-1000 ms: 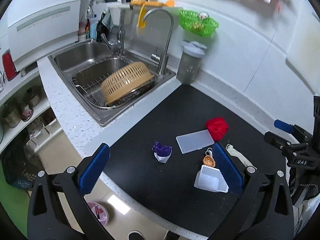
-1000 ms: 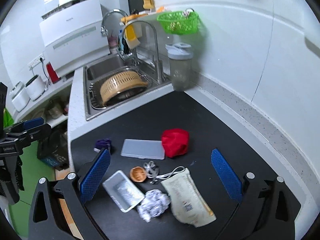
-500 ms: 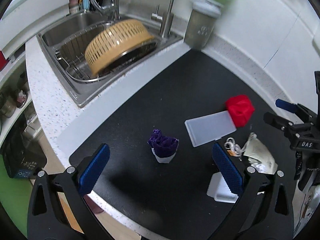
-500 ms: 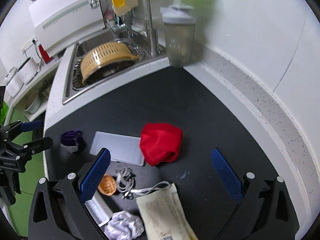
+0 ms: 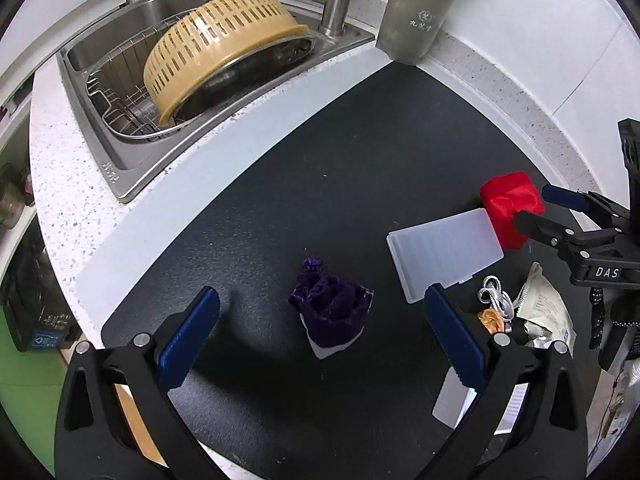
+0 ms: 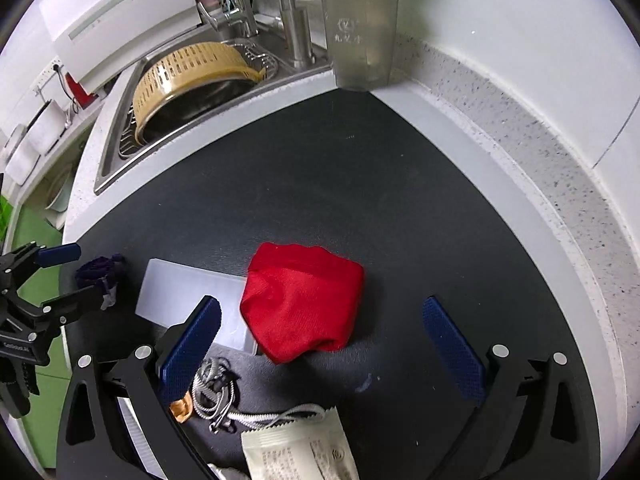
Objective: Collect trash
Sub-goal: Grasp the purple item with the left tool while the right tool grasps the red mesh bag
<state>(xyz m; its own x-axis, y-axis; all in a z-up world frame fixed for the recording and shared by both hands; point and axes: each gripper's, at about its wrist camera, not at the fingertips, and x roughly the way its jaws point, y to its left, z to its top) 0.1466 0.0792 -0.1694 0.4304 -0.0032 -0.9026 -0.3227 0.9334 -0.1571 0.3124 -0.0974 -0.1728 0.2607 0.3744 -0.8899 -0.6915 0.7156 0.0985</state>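
On the black mat (image 5: 320,184) lies a crumpled purple and white wrapper (image 5: 331,317). My left gripper (image 5: 318,338) is open, its pads on either side of the wrapper, just above it. A red cloth bundle (image 6: 301,299) lies between the pads of my open right gripper (image 6: 320,344), slightly ahead of them. A flat translucent lid (image 5: 444,252) lies beside the red bundle (image 5: 510,206). A cream packet (image 6: 300,450), a grey cord (image 6: 218,394) and an orange scrap (image 6: 181,409) lie near the right gripper's base. The right gripper also shows in the left wrist view (image 5: 560,216).
A sink (image 5: 116,96) with a yellow colander (image 5: 218,46) sits behind the mat. A grey lidded cup (image 5: 418,12) stands at the wall. A white open box (image 5: 452,404) sits behind my left gripper's right finger. The counter edge drops off at left.
Both grippers have moved down and forward toward the mat. The left one now straddles the purple wrapper; the right one has closed in on the red bundle. Both stay open.
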